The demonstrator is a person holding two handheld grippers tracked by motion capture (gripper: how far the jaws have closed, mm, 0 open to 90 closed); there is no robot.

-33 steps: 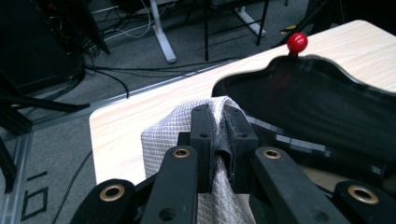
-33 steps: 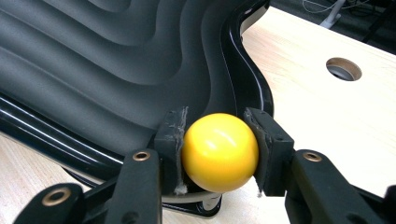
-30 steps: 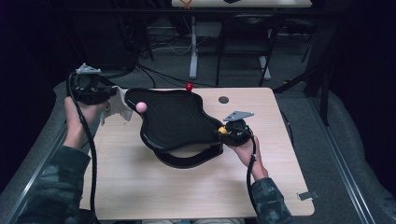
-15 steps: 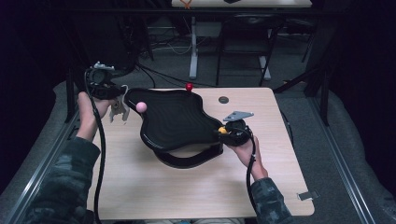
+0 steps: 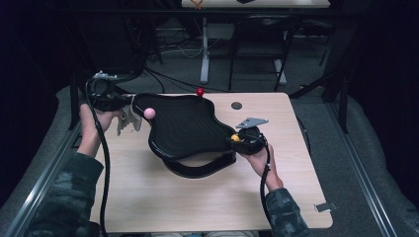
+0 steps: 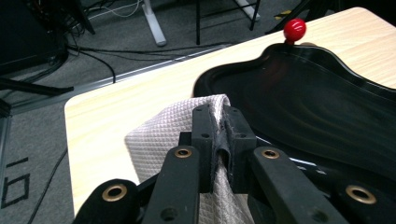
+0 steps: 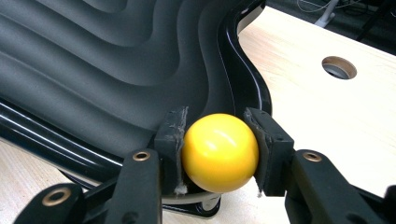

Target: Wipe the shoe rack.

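A black wavy tray rests on a curved black stand in the middle of the table. Ball knobs stick out from its rim: red at the back, pink at the left, yellow at the right. My left gripper is shut on a pale quilted cloth, which hangs beside the pink ball. In the left gripper view the cloth is pinched in the left gripper, just short of the tray's edge. My right gripper is shut on the yellow ball.
The light wood table has a round cable hole behind the right gripper. Cables trail from both grippers toward the front edge. Desk legs and loose cables stand on the grey floor beyond the table.
My left gripper has carried the cloth right and forward, from off the table's left corner to the tray's left end by the pink ball. The right gripper has stayed on the yellow ball.
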